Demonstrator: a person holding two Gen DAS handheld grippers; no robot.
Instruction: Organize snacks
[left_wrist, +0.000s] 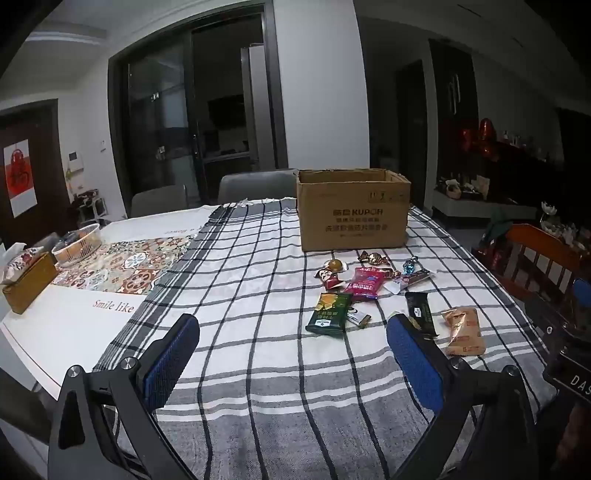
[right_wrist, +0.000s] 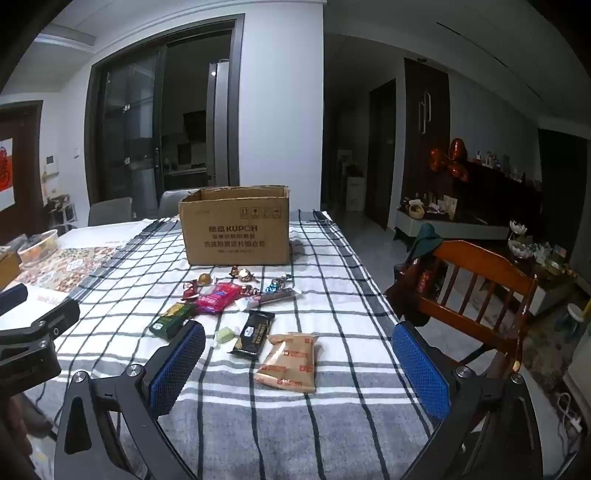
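Checked cloth (right_wrist: 332, 424) covers the near end of the table, and the snacks (right_wrist: 236, 314) lie scattered across its middle, just in front of an open cardboard box (right_wrist: 236, 232). Bare cloth stretches wide to the left of the pile. The left gripper (left_wrist: 291, 328) and right gripper (right_wrist: 299, 336) hover above the near edge, jaws spread wide, holding nothing. A wooden chair (right_wrist: 476, 291) stands close off the table's right edge.

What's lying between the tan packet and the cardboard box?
In the right wrist view, a black packet, then a pink packet and small wrapped sweets lie between the tan packet and the cardboard box.
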